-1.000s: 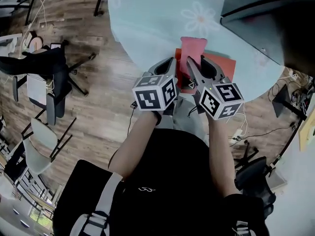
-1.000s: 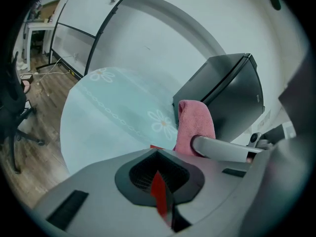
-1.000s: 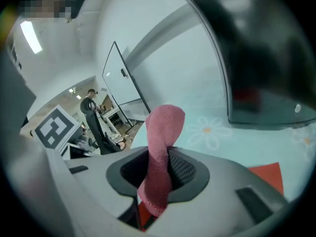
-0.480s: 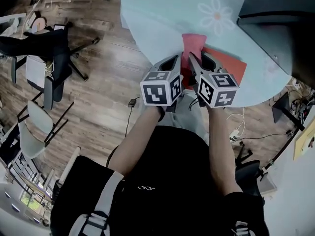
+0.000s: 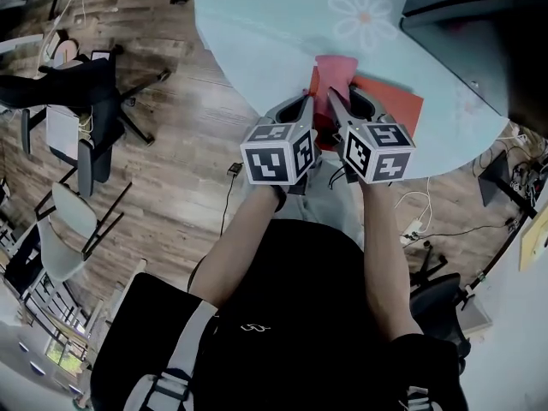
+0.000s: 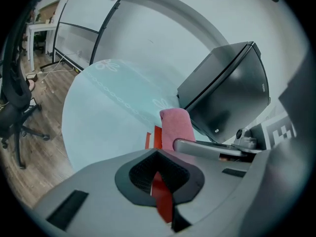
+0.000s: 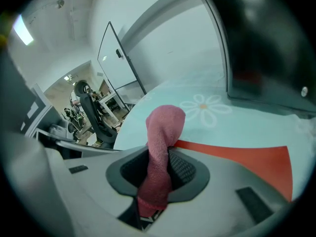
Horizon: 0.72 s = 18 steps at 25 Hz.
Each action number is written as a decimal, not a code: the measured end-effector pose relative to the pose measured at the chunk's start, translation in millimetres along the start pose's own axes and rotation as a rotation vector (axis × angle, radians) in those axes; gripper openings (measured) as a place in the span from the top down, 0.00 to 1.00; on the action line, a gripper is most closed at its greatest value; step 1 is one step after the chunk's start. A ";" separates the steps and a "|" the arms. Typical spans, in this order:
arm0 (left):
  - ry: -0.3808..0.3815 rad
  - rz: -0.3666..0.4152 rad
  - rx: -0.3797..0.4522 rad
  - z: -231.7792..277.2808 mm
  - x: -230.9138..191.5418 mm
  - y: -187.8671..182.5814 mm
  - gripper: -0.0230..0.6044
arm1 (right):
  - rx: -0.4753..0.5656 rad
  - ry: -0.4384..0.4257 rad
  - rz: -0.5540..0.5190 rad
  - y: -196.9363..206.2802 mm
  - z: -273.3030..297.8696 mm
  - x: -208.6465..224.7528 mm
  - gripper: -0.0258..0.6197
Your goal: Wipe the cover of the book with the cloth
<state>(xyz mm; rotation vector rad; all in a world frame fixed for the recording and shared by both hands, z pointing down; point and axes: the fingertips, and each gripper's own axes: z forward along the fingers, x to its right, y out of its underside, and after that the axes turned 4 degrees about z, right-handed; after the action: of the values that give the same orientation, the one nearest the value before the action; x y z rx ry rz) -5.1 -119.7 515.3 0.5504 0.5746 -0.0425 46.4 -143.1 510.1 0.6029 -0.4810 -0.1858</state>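
On the round pale-blue flowered table [image 5: 274,32], upper centre, the flat red book [image 5: 390,110] is clamped at its edge by the left gripper [image 6: 160,181], and the pink towelling cloth [image 5: 336,74], pinched tight in the right gripper [image 7: 155,181], lies across its cover, so wiping seems under way, unfinished.

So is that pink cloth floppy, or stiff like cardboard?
Probably floppy: the pink terry cloth curls over at its top just past where the right gripper pinches it. It looks light too, since it is thin and folds easily. Its fuzzy surface will likely drag a little, not slide, on the red book cover.
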 end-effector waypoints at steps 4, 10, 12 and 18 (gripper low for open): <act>0.010 0.016 -0.012 4.3 12.8 5.8 0.94 | 0.007 0.009 -0.001 0.9 -6.9 14.0 0.80; 0.030 0.045 -0.022 11.6 29.1 6.6 0.94 | 0.021 0.034 -0.005 3.0 -19.2 30.8 0.80; 0.032 0.048 -0.024 14.6 32.3 6.7 0.94 | 0.024 0.040 -0.009 4.0 -22.9 36.3 0.80; 0.044 0.056 -0.045 22.0 44.9 16.0 0.94 | 0.040 0.067 0.006 5.4 -37.4 58.5 0.80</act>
<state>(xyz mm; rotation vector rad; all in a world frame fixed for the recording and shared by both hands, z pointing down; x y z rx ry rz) 46.8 -112.1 514.7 0.5245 0.6014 0.0353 115.8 -137.9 508.5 0.6448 -0.4230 -0.1499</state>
